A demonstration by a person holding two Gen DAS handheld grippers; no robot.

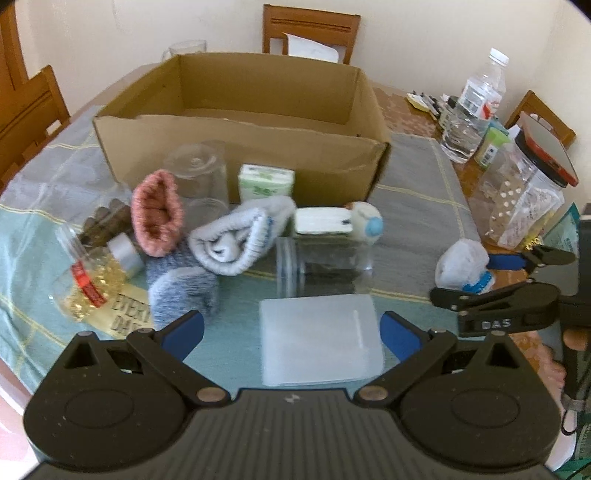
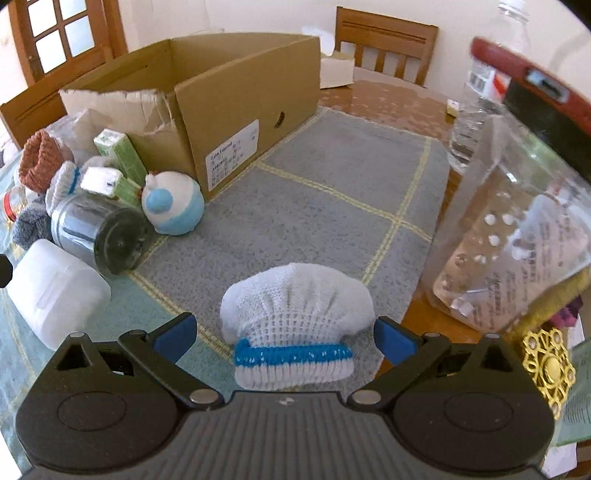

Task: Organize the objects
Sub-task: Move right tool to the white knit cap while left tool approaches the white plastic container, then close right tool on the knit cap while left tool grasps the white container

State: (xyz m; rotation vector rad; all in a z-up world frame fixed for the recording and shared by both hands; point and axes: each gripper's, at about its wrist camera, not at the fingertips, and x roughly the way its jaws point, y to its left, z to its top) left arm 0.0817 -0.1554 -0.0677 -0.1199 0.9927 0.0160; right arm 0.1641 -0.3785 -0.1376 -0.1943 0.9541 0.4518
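Right hand-held gripper (image 2: 284,334), jaws spread wide and holding nothing, straddles the white knit sock with blue band (image 2: 293,325) lying on the tabletop (image 2: 332,192), well apart from the cardboard box (image 2: 229,110). Left hand-held gripper (image 1: 291,334), likewise released, brackets a translucent plastic case (image 1: 319,341). A sound grasp likely means closing on the sock's bunched middle, not its loose cuff, before lifting toward the box.

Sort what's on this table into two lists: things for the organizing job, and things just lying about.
For the job:
cardboard box
white sock with blue band, between the open right tool
frosted plastic case, between the open left tool
grey sock
pink sock
clear jar on its side

Lying about:
water bottle
red-lidded container
chair
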